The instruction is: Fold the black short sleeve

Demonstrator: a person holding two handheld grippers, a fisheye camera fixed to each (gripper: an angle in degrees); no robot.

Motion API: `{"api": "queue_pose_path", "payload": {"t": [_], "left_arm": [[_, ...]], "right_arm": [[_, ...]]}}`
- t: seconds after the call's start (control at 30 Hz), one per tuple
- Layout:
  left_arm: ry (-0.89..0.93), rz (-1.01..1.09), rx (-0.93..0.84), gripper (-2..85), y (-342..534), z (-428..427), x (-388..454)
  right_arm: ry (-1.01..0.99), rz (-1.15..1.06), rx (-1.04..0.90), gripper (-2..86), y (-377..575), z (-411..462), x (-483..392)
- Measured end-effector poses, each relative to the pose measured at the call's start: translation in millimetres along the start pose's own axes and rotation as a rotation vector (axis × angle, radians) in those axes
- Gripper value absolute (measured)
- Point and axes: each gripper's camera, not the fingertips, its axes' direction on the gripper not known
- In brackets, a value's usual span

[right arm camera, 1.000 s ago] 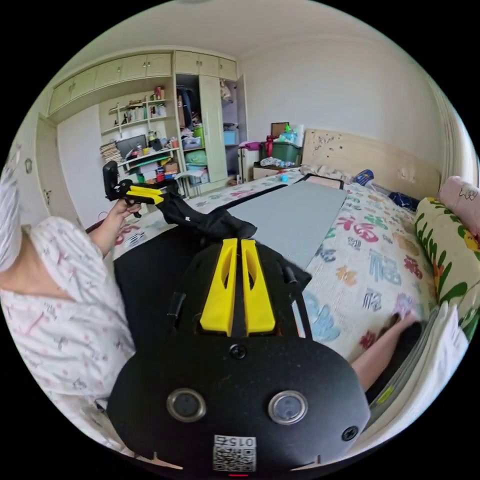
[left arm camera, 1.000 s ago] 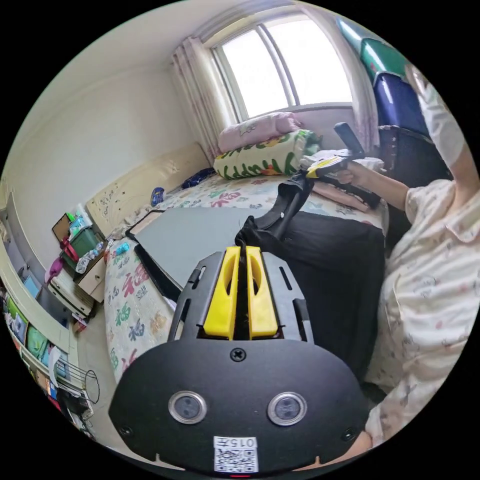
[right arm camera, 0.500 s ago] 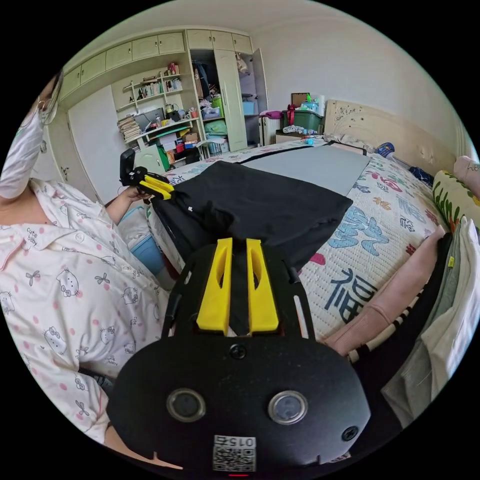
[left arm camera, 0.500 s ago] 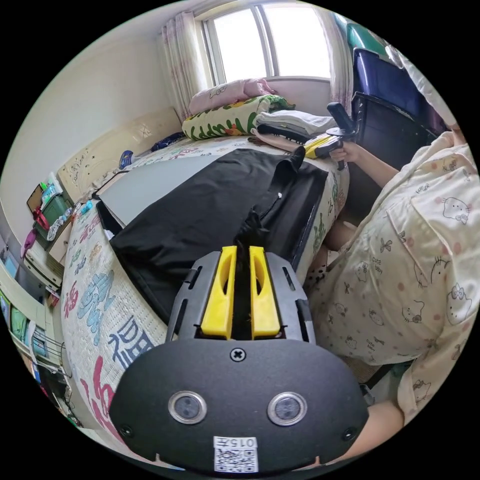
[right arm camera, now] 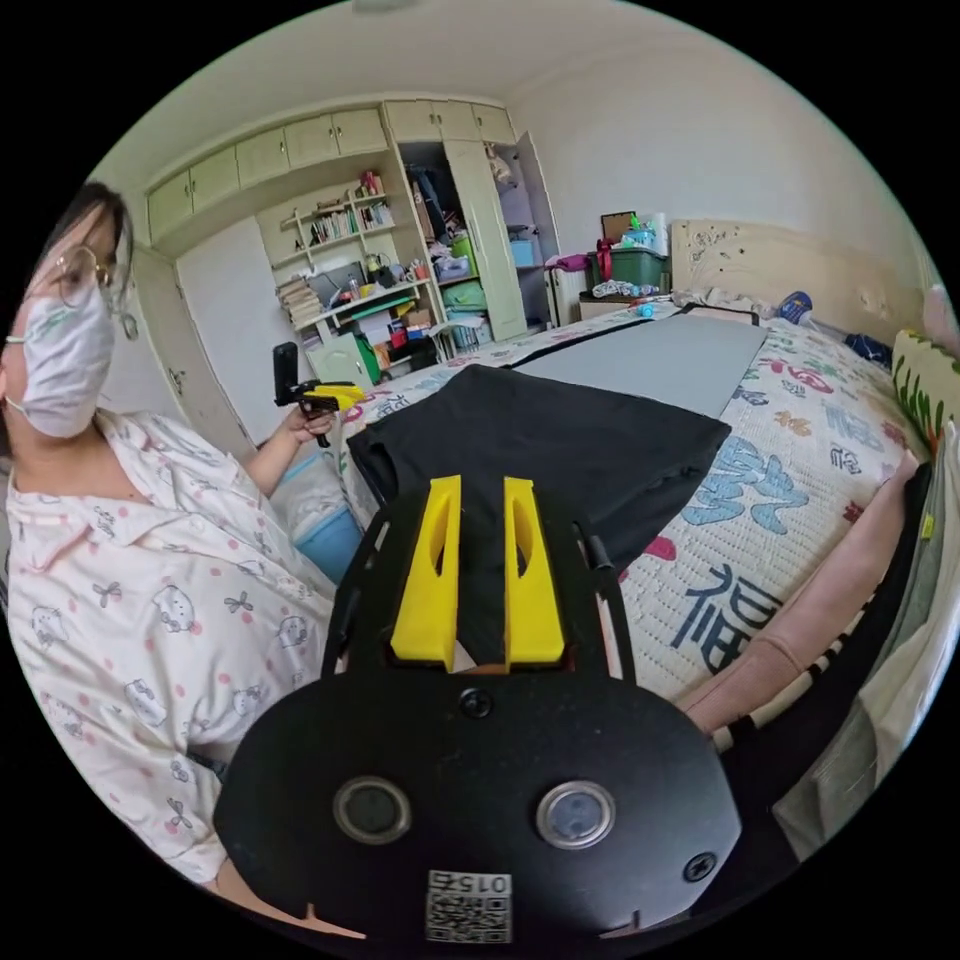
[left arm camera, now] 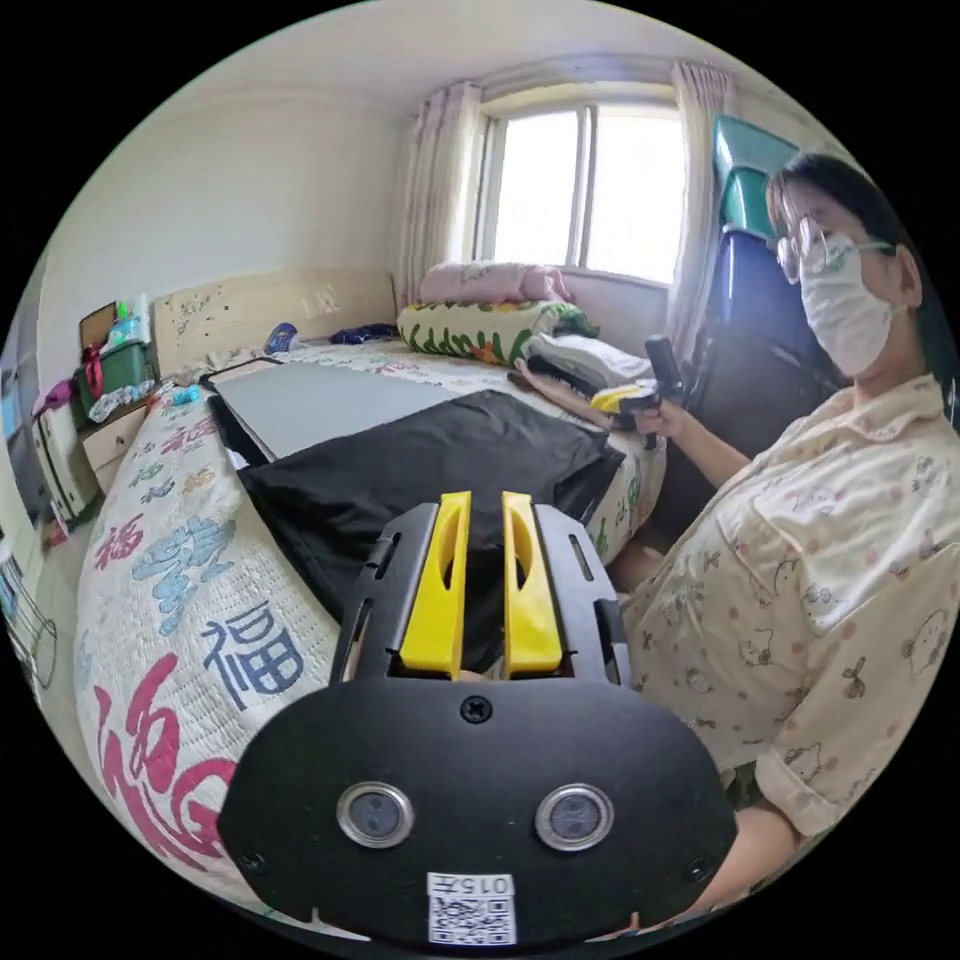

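- In the left gripper view we see the left gripper with its yellow jaws parted by a narrow gap and nothing clamped between them; the dark cloth seen through the gap lies beyond the tips.
- The black short sleeve lies spread flat on the bed, its near edge hanging a little over the mattress side by the person.
- A grey mat lies on the bed beside the garment, on the headboard side, and the garment overlaps its edge.
- At the far corner of the garment we see the right gripper in the person's hand; at this size we cannot tell from here how far its jaws are open.
- In the right gripper view the right gripper has its jaws slightly apart and holds nothing.
- The black short sleeve lies flat beyond the jaw tips, with the grey mat past it.
- The left gripper is held near the garment's far corner, clear of the cloth.
- Folded clothes are stacked on the bed at the right edge of this view.
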Motion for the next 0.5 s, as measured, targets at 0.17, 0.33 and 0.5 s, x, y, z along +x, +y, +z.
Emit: {"api": "queue_pose_path", "payload": {"t": [0.17, 0.33, 0.5], "left_arm": [[-0.160, -0.355, 0.065, 6.0, 37, -20, -106], [-0.158, -0.448, -0.049, 7.4, 30, 56, -223], [-0.138, -0.438, -0.271, 15.4, 11, 172, -331]], "right_arm": [[0.036, 0.139, 0.058, 7.3, 1, -19, 39], [0.063, 0.353, 0.151, 8.9, -15, -21, 88], [0.138, 0.526, 0.179, 10.6, -39, -14, 133]]}}
